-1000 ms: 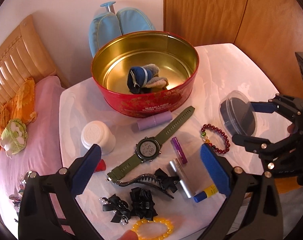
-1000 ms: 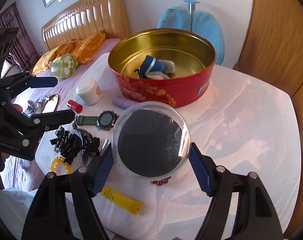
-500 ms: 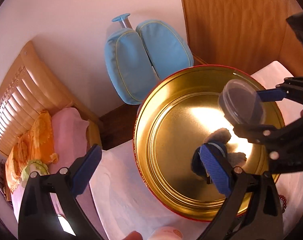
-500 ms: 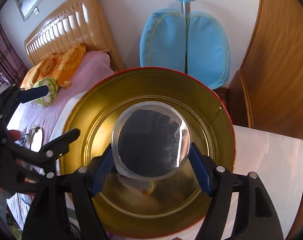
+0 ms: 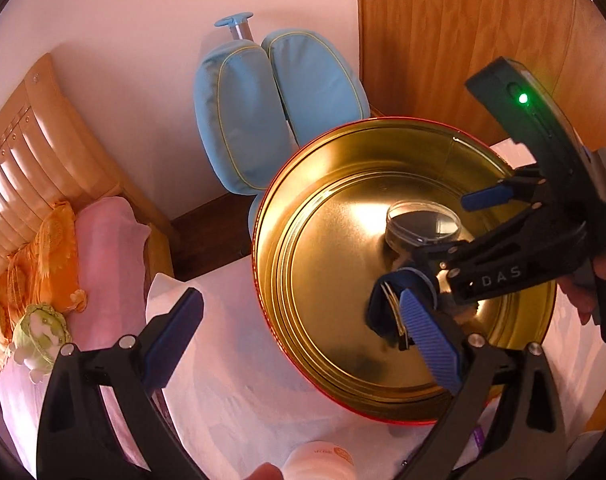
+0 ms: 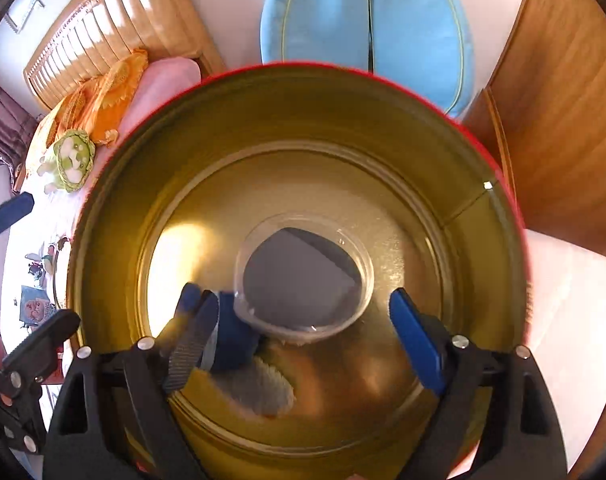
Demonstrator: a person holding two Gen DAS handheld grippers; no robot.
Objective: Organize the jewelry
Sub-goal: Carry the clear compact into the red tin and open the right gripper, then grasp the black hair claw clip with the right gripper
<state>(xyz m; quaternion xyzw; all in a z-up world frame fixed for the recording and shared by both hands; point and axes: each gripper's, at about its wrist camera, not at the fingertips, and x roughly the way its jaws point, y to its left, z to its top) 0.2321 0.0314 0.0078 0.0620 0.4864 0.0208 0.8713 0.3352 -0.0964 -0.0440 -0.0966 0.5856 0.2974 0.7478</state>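
Note:
A round red tin (image 5: 287,208) with a gold inside (image 6: 463,184) fills both views. In it lies a blue and grey fabric pouch (image 5: 387,308) (image 6: 231,344). A clear round case (image 5: 422,227) (image 6: 303,276) with a dark insert sits in the tin, tilted against the pouch. My right gripper (image 6: 307,332) (image 5: 451,226) hangs over the tin. Its jaws are opening, and the case lies below and between them, free of the pads. My left gripper (image 5: 303,340) (image 6: 23,272) is open and empty above the tin's left rim.
The tin stands on a white-covered table (image 5: 231,380). A white jar (image 5: 319,460) is at the near edge. A light blue padded chair back (image 5: 271,112) stands behind the tin, a wooden wardrobe (image 5: 463,40) to the right, and a bed with a pink pillow (image 5: 107,240) to the left.
Both grippers have moved from above the loose items to above the tin. The right gripper has widened and let go of the clear case, which now rests in the tin.

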